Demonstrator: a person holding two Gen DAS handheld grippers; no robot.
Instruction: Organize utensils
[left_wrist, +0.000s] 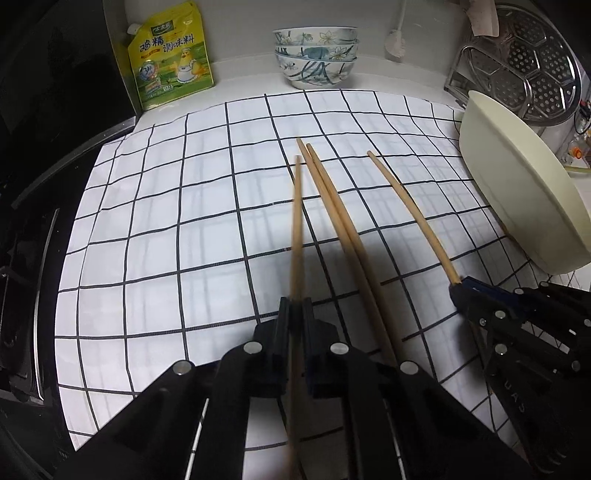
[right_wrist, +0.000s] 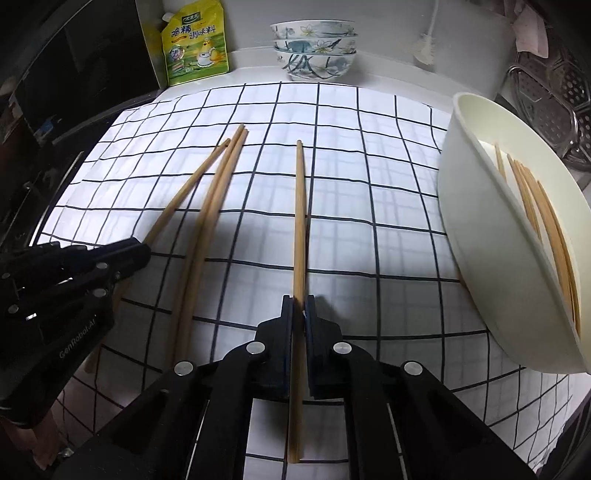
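My left gripper (left_wrist: 294, 303) is shut on one wooden chopstick (left_wrist: 296, 221) that points away over the checked cloth (left_wrist: 166, 221). My right gripper (right_wrist: 298, 301) is shut on another chopstick (right_wrist: 300, 221); it also shows in the left wrist view (left_wrist: 458, 286) with its chopstick (left_wrist: 410, 214). Two loose chopsticks (left_wrist: 332, 206) lie side by side on the cloth between the grippers, and show in the right wrist view (right_wrist: 214, 206). The left gripper (right_wrist: 142, 251) shows at the left there with its chopstick (right_wrist: 184, 199). A cream oval tub (right_wrist: 480, 229) at the right holds several chopsticks (right_wrist: 546, 221).
A stack of three flowered bowls (left_wrist: 316, 55) and a yellow-green seasoning pouch (left_wrist: 171, 55) stand at the back by the wall. A metal steamer rack (left_wrist: 532, 66) stands behind the tub. A black stove (left_wrist: 40, 184) borders the cloth on the left.
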